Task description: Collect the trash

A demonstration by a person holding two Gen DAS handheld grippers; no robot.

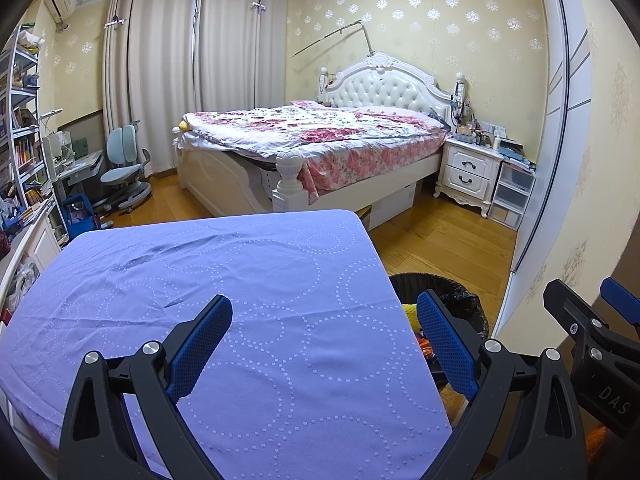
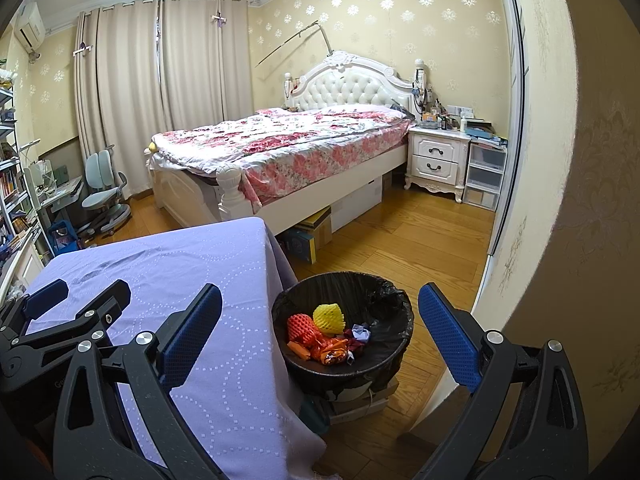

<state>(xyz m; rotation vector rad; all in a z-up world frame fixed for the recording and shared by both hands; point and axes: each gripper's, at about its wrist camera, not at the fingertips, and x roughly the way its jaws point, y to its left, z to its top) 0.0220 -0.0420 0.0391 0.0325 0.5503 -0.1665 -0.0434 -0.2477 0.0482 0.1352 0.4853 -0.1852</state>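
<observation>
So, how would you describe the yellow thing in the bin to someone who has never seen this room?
Find the table with the purple cloth; at its right corner stands a round bin lined with a black bag. Inside, toward the back, lies a yellow foam net. It is the only yellow piece, beside a similar red net and above orange wrappers.

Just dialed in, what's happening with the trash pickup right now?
Both grippers are open and empty. The left gripper hovers over the purple-covered table, the right gripper beside it above the black-lined trash bin. The bin already holds a yellow foam net, a red foam net and orange wrappers. No trash shows on the table.
</observation>
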